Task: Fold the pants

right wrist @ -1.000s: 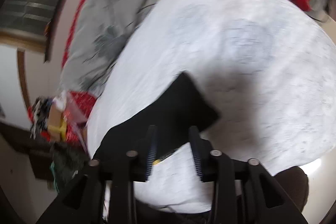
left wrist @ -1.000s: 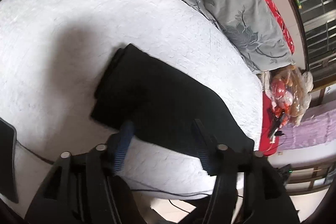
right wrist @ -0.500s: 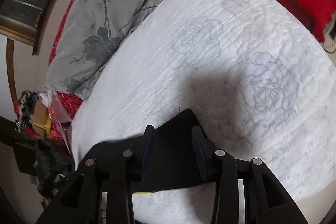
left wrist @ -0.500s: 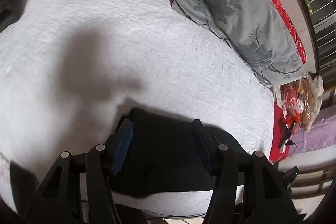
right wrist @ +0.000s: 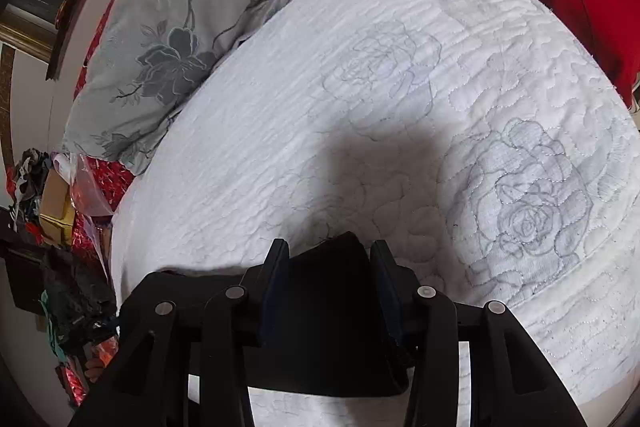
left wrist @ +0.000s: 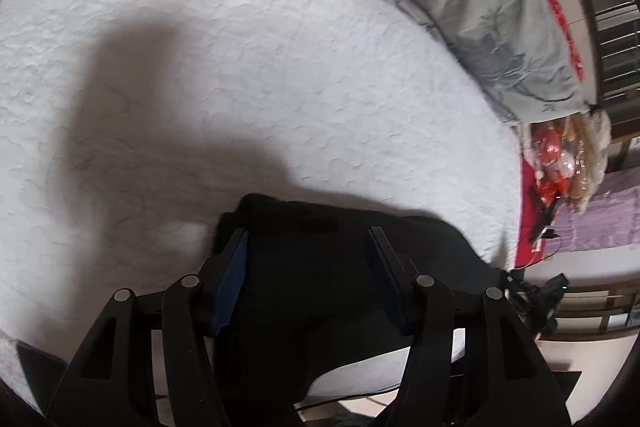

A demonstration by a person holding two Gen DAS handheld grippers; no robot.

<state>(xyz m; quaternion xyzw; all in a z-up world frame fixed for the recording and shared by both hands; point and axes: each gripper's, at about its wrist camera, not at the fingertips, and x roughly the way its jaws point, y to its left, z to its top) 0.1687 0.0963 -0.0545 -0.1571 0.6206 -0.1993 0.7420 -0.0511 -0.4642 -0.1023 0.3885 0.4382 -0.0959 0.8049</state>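
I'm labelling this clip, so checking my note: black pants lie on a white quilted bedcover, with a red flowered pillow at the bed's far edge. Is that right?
Not quite: the pillow is grey with a dark flower print, not red. The red fabric is what lies beneath and behind it. The right wrist view shows this plainly. The rest holds: black pants on the white quilted bedcover.

Both grippers, left gripper (left wrist: 308, 259) and right gripper (right wrist: 328, 271), are built of black plastic links joined by silver screws, with dark blue pads (left wrist: 234, 279) seen inside
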